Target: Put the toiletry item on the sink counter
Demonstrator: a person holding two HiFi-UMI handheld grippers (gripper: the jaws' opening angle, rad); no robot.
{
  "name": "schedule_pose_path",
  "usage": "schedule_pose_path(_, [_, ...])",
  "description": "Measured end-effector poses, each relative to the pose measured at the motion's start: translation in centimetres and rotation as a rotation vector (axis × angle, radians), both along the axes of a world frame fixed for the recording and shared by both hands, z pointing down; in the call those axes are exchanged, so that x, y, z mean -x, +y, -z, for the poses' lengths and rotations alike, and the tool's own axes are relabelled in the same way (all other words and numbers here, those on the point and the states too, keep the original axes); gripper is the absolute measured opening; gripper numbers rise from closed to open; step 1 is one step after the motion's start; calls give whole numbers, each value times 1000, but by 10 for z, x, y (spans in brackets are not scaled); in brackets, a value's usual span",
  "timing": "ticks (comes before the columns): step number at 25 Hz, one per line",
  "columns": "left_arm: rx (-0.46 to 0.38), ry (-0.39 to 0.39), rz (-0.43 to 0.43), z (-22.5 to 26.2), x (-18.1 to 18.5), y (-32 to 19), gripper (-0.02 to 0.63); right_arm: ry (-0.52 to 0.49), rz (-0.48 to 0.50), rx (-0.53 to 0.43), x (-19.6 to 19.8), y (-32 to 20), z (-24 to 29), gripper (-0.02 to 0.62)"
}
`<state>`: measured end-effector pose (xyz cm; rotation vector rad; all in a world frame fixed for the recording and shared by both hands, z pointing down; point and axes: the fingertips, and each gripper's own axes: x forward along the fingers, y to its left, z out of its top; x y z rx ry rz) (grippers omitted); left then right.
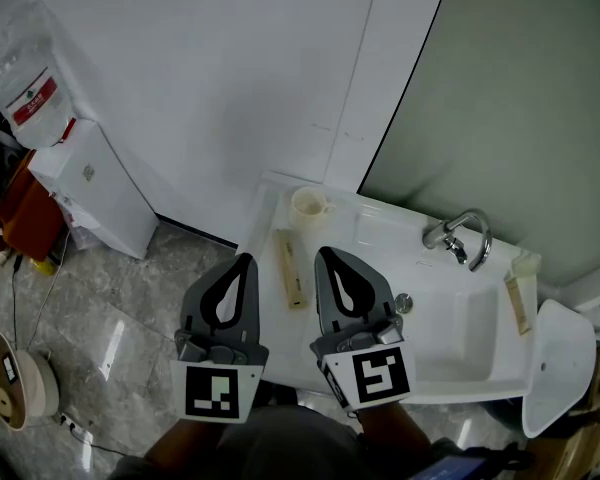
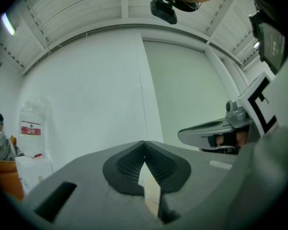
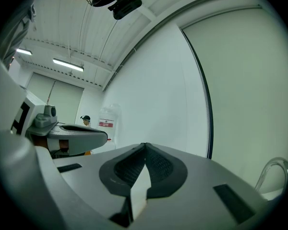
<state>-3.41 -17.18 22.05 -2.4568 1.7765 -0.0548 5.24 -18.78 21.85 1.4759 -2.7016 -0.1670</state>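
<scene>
tube (image 1: 292, 268) on cntr (image 1: 342, 230): plain only in head view

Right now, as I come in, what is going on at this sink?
A person holds the left gripper and the right gripper above the white sink counter. Both have their fingers closed, with nothing between them. A long beige toiletry tube lies on the counter, seen between the two grippers, near a cream cup. Neither gripper touches it.

White sink counter (image 1: 352, 230), cream cup (image 1: 308, 204), beige tube (image 1: 291, 268), chrome faucet (image 1: 460, 236), grey marbled floor (image 1: 130, 298). Grey left gripper (image 1: 243, 260) and right gripper (image 1: 323, 254) carry black-and-white square markers.
</scene>
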Motion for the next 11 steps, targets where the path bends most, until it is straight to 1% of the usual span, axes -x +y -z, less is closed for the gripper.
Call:
schedule_pose_path(5, [3,-5,3,-1,1,-2,11,-1,0,-8,1,-2,0,14])
schedule_pose_path(11, [0,-4,2,-2,0,-3,11,5,6,8,0,-2,-2,14])
